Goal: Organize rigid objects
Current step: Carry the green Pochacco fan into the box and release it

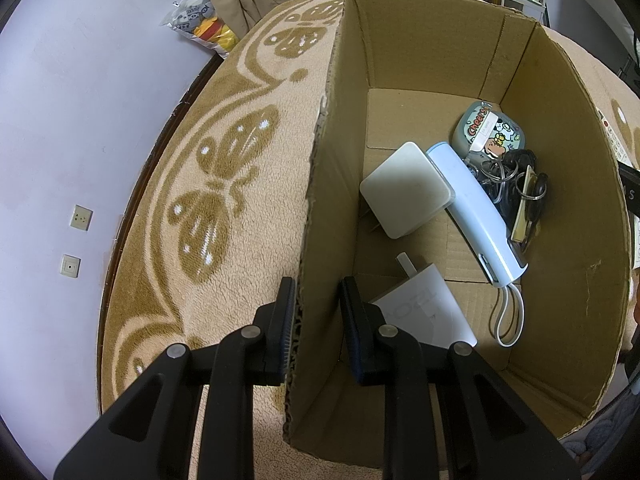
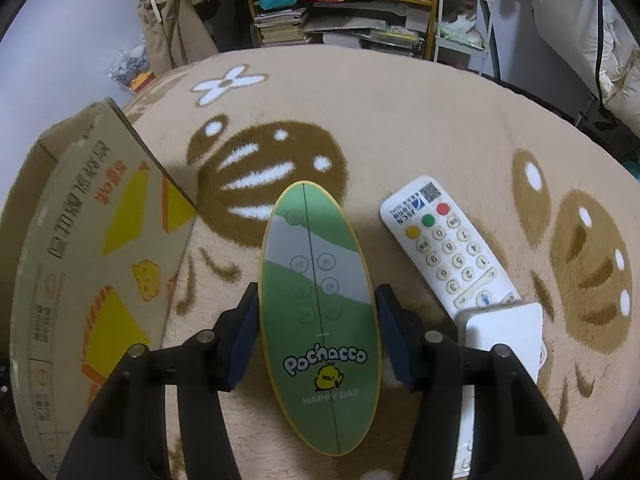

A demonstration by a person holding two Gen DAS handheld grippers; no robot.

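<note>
A cardboard box [image 1: 400, 40] stands open on the beige butterfly-patterned blanket [image 1: 240, 240]. My left gripper [image 1: 318, 282] is open and straddles the box's left wall, one finger outside against the cardboard and one inside. In the box lie a white square adapter [image 1: 406, 190], a light blue device [image 1: 476, 212], a cartoon-printed tin [image 1: 486, 130], a bunch of keys [image 1: 516, 184] and a white charger [image 1: 428, 312]. My right gripper [image 2: 318, 288] is shut on a green oval Pochacco device [image 2: 318, 320], pads against its two long edges. The box [image 2: 100, 240] is to its left.
A white remote [image 2: 448, 244] lies on the blanket [image 2: 400, 120] right of the oval device, and a white square block [image 2: 504, 332] rests over its near end. Shelves with books [image 2: 280, 24] stand beyond the blanket. A wall [image 1: 80, 120] lies to the left.
</note>
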